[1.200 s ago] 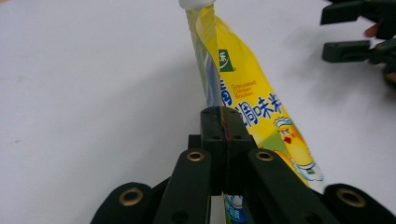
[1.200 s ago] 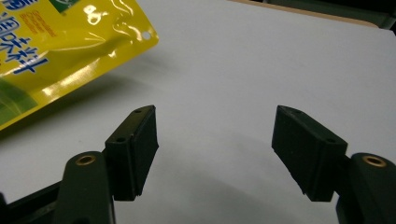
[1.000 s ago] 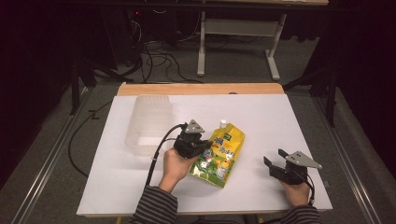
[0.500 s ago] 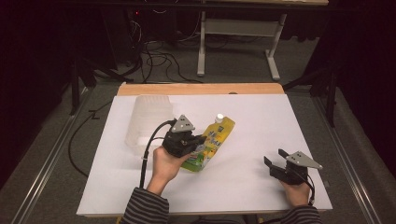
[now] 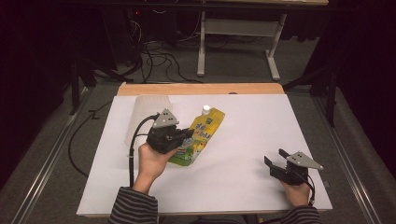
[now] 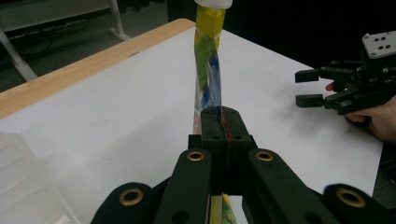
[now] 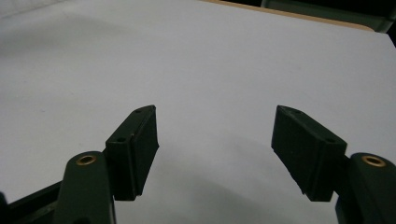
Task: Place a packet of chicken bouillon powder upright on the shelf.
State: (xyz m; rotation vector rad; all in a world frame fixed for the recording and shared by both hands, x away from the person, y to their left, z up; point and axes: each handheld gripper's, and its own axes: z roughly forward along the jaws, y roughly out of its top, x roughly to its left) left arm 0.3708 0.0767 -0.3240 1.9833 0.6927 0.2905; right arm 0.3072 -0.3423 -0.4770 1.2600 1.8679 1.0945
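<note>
Two grippers work over the white table (image 5: 243, 140). Nearest, at the lower right of the high view, the right gripper (image 5: 276, 161) rests with its jaws spread wide and holding nothing. Left of centre, the left gripper (image 5: 187, 136) is clamped tight on a yellow drink pouch (image 5: 203, 128), white cap pointing away. Behind it, upper left, lies a clear plastic container (image 5: 144, 109)
</note>
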